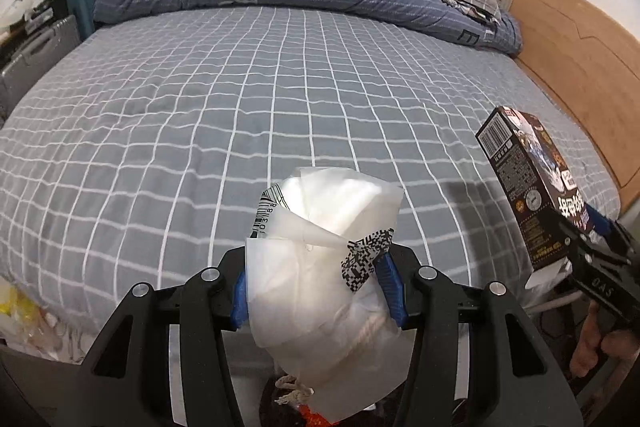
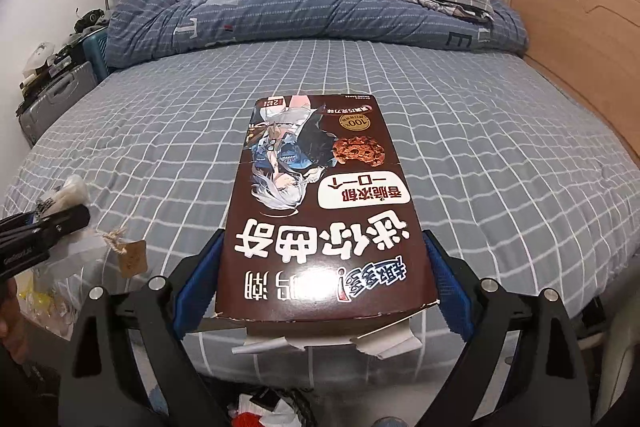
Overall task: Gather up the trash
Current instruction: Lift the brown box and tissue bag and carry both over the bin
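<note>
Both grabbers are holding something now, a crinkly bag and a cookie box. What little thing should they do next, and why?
Probably carry both down toward a trash spot and let go. The left gripper is shut on the white plastic bag, the right gripper on the brown cookie box, both lifted off the bed. With both full, neither can pick up more. Where a bin stands isn't clear.

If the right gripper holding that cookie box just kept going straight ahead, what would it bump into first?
Probably the checked bed sheet: the right gripper, shut on the cookie box, points over it toward the rumpled blue duvet. Depth is uncertain.
</note>
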